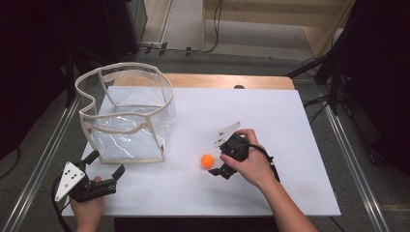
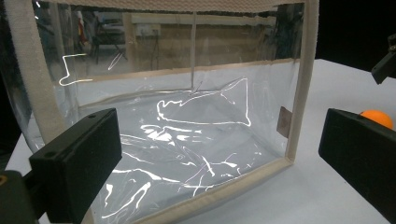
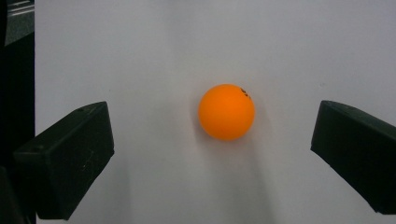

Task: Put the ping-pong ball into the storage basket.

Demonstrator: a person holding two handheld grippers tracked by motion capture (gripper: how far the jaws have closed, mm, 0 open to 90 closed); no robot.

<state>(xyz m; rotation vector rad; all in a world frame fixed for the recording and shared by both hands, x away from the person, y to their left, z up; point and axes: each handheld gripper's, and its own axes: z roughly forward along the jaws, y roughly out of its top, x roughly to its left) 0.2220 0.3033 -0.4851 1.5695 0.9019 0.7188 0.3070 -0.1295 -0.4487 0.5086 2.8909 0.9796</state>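
Observation:
An orange ball lies on the white tabletop, right of a clear plastic bag with beige trim that stands upright with its top open. My right gripper, held in a hand, is open just right of the ball and points at it. In the right gripper view the ball sits a little ahead of the open right gripper, touching neither jaw. My left gripper is open near the bag's front corner. The left gripper faces the bag's clear wall, and the ball peeks over its right jaw.
The white top rests on a wooden table with metal rails along both sides. Cables run over the floor beyond the far edge. Bare white surface stretches right of and behind the ball.

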